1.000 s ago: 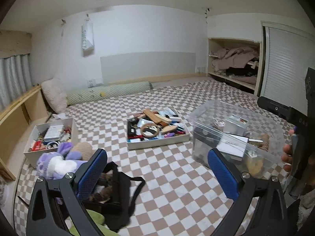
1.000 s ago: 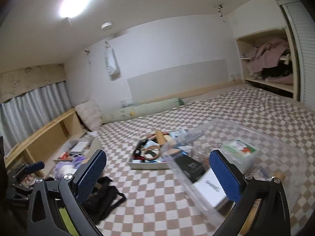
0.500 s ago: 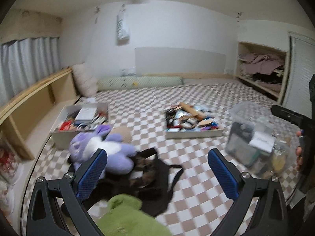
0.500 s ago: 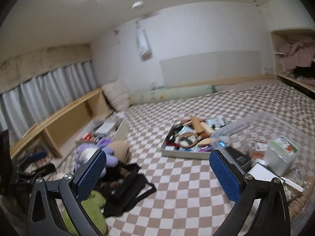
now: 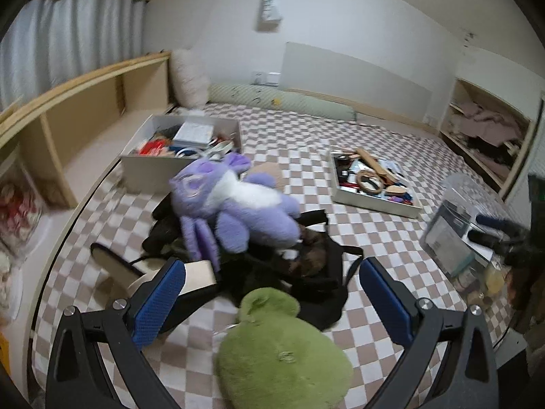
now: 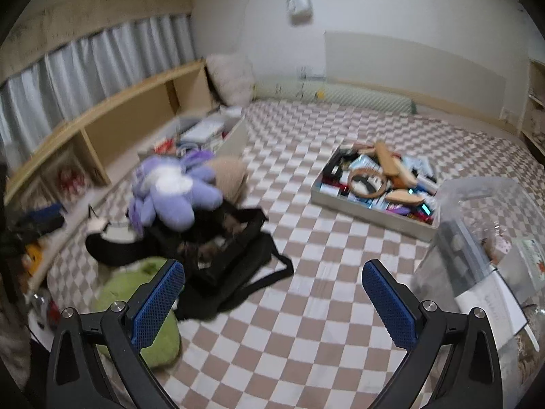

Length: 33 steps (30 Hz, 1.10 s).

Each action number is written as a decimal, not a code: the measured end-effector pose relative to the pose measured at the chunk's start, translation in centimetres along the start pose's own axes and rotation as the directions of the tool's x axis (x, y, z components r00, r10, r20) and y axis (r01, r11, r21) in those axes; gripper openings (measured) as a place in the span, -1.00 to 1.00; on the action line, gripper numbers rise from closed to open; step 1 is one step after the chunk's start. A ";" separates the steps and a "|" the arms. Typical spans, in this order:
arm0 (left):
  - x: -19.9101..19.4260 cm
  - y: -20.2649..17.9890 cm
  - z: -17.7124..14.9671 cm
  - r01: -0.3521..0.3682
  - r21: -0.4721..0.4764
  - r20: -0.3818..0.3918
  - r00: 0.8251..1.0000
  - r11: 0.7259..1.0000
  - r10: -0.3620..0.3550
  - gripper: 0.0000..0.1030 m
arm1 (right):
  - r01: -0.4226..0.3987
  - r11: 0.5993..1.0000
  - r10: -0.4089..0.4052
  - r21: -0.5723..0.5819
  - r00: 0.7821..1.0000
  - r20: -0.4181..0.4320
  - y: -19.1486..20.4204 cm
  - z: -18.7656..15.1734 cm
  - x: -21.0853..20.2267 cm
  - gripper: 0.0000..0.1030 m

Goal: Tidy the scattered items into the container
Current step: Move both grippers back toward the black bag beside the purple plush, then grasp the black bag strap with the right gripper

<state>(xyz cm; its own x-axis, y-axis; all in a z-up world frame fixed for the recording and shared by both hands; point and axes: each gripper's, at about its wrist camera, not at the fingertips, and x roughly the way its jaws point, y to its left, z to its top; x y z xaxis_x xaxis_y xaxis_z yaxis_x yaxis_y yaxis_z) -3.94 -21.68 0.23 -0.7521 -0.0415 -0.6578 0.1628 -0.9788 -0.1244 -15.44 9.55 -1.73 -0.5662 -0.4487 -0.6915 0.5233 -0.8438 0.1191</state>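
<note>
A purple and white plush toy (image 5: 235,204) (image 6: 170,194) lies on top of a black bag (image 5: 306,272) (image 6: 231,255) on the checked bedding. A green plush (image 5: 282,351) (image 6: 136,310) sits nearest me. My left gripper (image 5: 272,301) hovers open just over the green plush, with nothing between its blue pads. My right gripper (image 6: 272,305) is open and empty over bare bedding, right of the bag. The clear plastic container (image 5: 456,235) (image 6: 490,238), holding several items, stands at the right.
A white tray (image 5: 374,201) (image 6: 374,214) full of small items lies mid-bed. A white box (image 5: 153,167) of odds and ends stands by the wooden shelf (image 5: 85,119) on the left. A green bolster (image 5: 289,105) lines the far wall.
Both views have swung left and down. The plush toys and black bag now fill the middle, and the clear container has slid to the right edge. Both grippers stay open.
</note>
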 end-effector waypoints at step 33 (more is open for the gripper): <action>9.2 -3.1 0.7 -0.032 0.179 -0.135 0.989 0.983 0.057 0.99 | -0.310 0.901 0.428 0.304 0.754 -0.498 5.8 -6.8 23.3 -0.41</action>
<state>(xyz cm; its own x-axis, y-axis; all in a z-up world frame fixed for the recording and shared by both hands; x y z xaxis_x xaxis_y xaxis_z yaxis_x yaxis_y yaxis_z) -11.82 -19.17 -4.96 -0.6484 -0.0693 -0.7581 0.0698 -0.9971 0.0314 -21.28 -3.79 -22.05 0.1139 -0.5526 -0.8256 0.4537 -0.7104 0.5380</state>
